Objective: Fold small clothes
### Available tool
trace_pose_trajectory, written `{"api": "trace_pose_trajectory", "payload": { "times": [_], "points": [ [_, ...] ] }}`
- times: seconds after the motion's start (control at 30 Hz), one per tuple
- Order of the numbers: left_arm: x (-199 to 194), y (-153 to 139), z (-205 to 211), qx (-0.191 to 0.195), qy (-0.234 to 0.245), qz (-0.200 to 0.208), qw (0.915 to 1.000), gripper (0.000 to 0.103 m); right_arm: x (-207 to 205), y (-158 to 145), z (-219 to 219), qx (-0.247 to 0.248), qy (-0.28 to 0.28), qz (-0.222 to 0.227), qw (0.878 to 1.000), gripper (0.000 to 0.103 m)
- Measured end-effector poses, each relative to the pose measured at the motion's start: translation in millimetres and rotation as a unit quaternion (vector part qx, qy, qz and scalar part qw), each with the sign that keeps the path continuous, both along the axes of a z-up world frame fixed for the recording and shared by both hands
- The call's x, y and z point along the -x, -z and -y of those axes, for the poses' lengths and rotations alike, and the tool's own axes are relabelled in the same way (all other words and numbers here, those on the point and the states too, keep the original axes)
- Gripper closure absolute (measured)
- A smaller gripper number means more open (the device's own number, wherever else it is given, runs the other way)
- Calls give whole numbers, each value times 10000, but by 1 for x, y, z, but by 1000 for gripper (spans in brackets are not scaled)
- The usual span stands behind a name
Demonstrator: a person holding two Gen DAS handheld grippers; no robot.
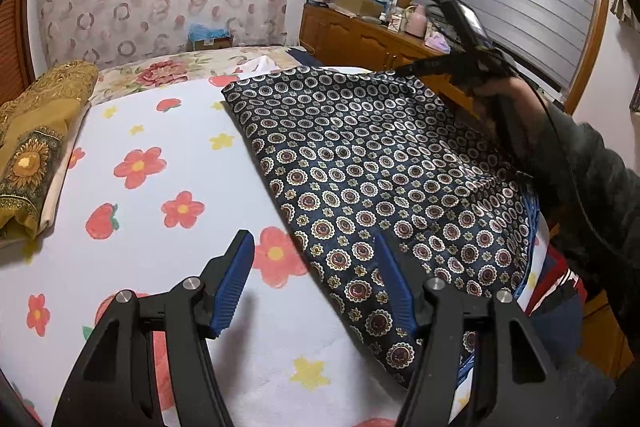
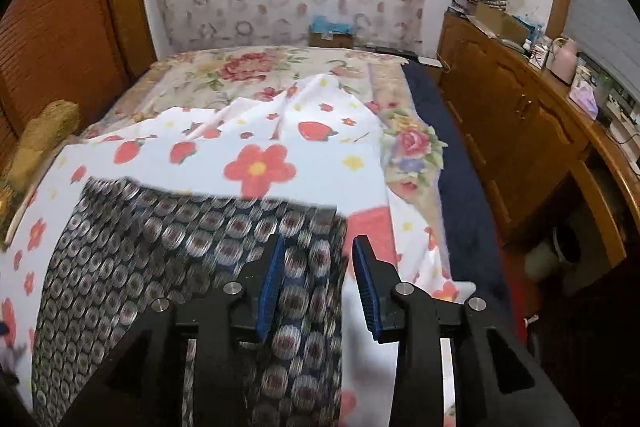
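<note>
Patterned cloth [image 1: 380,183] flat on flowered sheet [image 1: 160,155], both tools gaping

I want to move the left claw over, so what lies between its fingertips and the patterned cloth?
Only bare flowered sheet. In the left wrist view the open left claw straddles the dark patterned cloth's edge; nothing else intervenes.

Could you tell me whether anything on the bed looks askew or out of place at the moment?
Mostly tidy. The dark patterned cloth lies flat on the flower-print sheet, but its near corner hangs past the bed edge. Farther up, the sheet is bunched into ridges over the rose-print cover. Both grippers are open.
</note>
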State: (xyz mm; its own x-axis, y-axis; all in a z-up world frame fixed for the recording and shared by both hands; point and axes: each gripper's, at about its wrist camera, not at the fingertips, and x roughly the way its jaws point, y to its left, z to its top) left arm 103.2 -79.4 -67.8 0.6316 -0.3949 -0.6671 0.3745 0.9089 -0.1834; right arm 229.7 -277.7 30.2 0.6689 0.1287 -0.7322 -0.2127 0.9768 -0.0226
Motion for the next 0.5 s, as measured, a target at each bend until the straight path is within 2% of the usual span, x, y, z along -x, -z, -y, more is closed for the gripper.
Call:
{"api": "trace_pose_trajectory", "payload": {
  "times": [0.1,0.13,0.17,0.2,0.27,0.33,0.37,0.43,0.47,0.5],
  "points": [
    [1,1,0,-31,-3,-22,10000,40,-29,19,-9,-46,1,-255,9997,67],
    [1,2,0,-43,3,-24,10000,40,-42,24,-10,-86,-31,-364,9993,71],
    [0,3,-1,-49,-1,-27,10000,40,-47,27,-11,-103,-73,-414,9991,96],
    [1,3,-1,-49,-6,-32,10000,40,-50,27,-12,-113,-152,-405,9990,101],
    [1,4,-2,-44,-7,-37,10000,40,-46,18,-11,-92,-237,-64,9997,101],
    [1,5,-2,-38,-5,-47,10000,40,-32,-1,-1,-181,58,498,9986,101],
    [1,5,-2,-27,-4,-50,10000,40,-32,-3,5,-282,171,589,9977,101],
    [2,6,-2,-18,-13,-68,10000,40,-37,0,10,-254,213,438,9985,99],
    [2,7,-1,-16,-10,-75,10000,40,-39,3,10,-133,231,291,9992,90],
    [2,7,-1,-16,-6,-72,10000,40,-41,6,12,11,283,202,9994,86]
  ]
}}
